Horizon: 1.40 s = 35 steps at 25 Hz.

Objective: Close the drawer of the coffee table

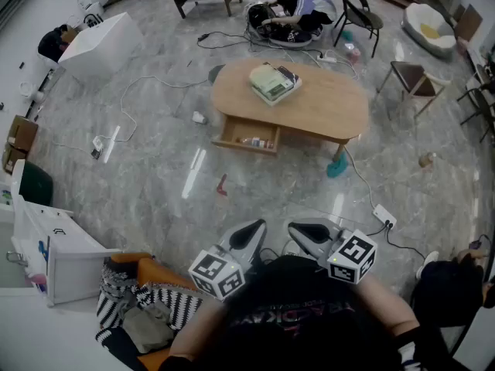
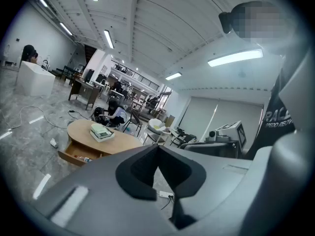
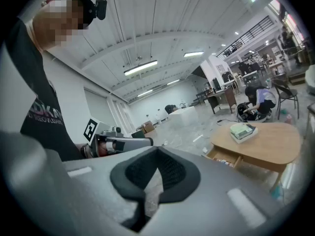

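Open drawer (image 1: 241,148): small items (image 1: 255,141) inside too tiny to identify. On the table (image 1: 332,103), stack (image 1: 272,83) maybe books or boxes, can't tell. By the table leg a teal thing (image 1: 336,168), on the floor (image 1: 155,176) a red bit (image 1: 223,185), both unreadable. Far table legs hidden under the top.

Approach: bare marble floor (image 1: 263,188) lies open up to the front of the open drawer (image 1: 246,141).
Floor item: 1 small red object (image 1: 223,185) lies on that stretch, left of centre.
Right flank: cable (image 1: 360,180), power strip (image 1: 384,216), and a teal object (image 1: 337,167) at the table leg.
Left flank: white object (image 1: 199,117) near the coffee table (image 1: 325,103).
Tabletop: stack of books (image 1: 272,82), set back from the drawer front.
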Each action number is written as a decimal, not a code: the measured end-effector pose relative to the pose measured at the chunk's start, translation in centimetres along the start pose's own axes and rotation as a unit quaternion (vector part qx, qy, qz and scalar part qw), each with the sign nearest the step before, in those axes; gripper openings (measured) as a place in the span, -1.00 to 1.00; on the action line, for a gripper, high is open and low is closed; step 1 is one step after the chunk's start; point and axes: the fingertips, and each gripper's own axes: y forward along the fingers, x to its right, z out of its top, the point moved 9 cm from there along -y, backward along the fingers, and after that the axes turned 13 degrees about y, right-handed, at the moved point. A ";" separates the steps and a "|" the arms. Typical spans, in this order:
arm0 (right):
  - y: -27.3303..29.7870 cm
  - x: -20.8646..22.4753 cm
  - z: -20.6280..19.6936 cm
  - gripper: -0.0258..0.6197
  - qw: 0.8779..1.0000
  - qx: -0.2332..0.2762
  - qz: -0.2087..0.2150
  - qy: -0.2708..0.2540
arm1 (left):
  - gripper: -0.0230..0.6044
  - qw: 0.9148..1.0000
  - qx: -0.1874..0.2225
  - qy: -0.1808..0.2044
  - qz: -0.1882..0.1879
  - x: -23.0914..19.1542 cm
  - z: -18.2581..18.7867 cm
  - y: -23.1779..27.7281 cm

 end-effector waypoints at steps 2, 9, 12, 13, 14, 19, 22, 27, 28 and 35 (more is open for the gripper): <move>0.1 -0.2 0.0 -0.92 1.000 0.000 -0.001 0.000 | -0.92 1.000 0.000 -0.001 0.001 -0.1 -0.1 -0.2; 0.0 -0.2 0.0 -0.92 1.000 -0.003 0.001 -0.006 | -0.92 1.000 0.003 -0.001 0.001 0.0 -0.1 -0.2; 0.1 -0.5 0.1 -0.92 1.000 -0.001 0.002 -0.008 | -0.92 1.000 0.004 -0.003 0.002 0.0 0.0 -0.4; 0.2 -0.6 0.1 -0.92 1.000 0.001 0.004 -0.010 | -0.92 1.000 0.005 -0.003 0.001 0.0 0.0 -0.5; 0.2 -0.8 0.2 -0.92 1.000 0.004 0.007 -0.013 | -0.92 1.000 0.007 -0.002 -0.001 0.0 0.0 -0.6; 0.5 -1.0 0.5 -0.92 1.000 0.005 0.015 -0.020 | -0.92 1.000 0.012 0.013 -0.015 0.3 0.3 -0.7; 0.6 -0.9 0.5 -0.92 1.000 0.004 0.013 -0.023 | -0.92 1.000 0.015 0.015 -0.021 0.5 0.4 -0.6; 0.5 -0.5 0.9 -0.92 1.000 0.015 0.014 -0.017 | -0.91 0.999 0.021 0.012 -0.035 0.4 0.8 -0.3; 0.5 -0.3 1.0 -0.92 1.000 0.016 0.014 -0.016 | -0.91 0.999 0.021 0.014 -0.037 0.4 1.0 -0.3; 0.4 0.2 2.6 -0.92 0.999 0.032 0.023 -0.017 | -0.91 0.999 0.018 0.030 -0.014 -0.2 2.6 -0.3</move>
